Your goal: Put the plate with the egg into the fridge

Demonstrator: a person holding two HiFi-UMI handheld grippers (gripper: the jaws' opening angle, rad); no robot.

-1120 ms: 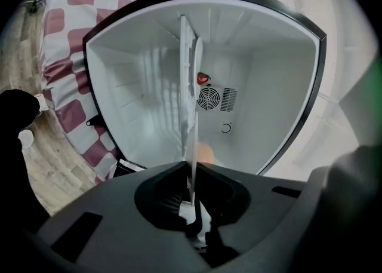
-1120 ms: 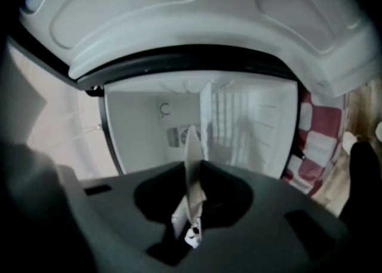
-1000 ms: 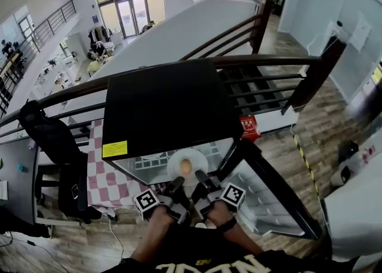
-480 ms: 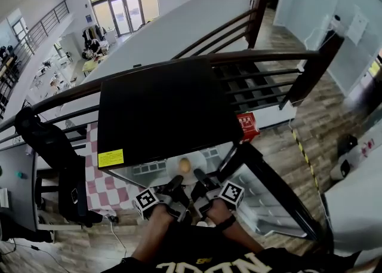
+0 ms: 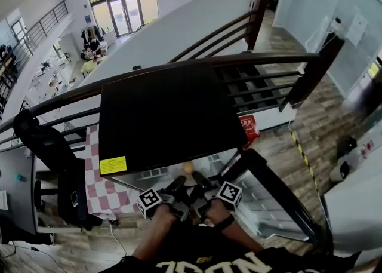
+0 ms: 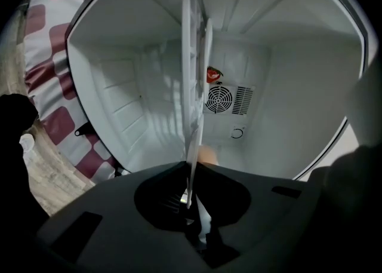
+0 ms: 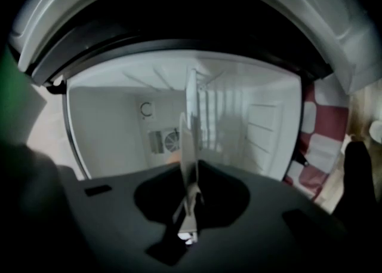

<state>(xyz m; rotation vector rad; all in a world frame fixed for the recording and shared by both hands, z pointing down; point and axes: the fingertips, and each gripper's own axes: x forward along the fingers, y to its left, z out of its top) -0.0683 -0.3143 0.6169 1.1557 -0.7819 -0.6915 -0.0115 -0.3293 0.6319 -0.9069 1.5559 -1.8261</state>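
Note:
A white plate (image 6: 192, 116) carrying an egg (image 6: 208, 155) is gripped on its near rim by both grippers. In the head view only the egg (image 5: 188, 166) and a sliver of plate show under the fridge's black top (image 5: 167, 116). My left gripper (image 5: 178, 184) and right gripper (image 5: 200, 182) sit side by side at the fridge mouth, each shut on the rim. The left gripper view shows the plate edge-on, reaching into the white fridge interior (image 6: 286, 116) from the left gripper (image 6: 190, 193). The right gripper view shows the same plate (image 7: 190, 128) clamped in the right gripper (image 7: 190, 206).
The fridge door (image 5: 271, 203) stands open to the right, its shelves facing up. A fan grille (image 6: 219, 98) sits on the fridge's back wall. A red-and-white checked cloth (image 5: 110, 191) lies left of the fridge. A dark railing (image 5: 268, 60) runs behind, with a black chair (image 5: 45, 140) at left.
Both grippers have pushed the plate forward into the fridge. The plate, plainly seen a second ago, is now mostly hidden under the black top.

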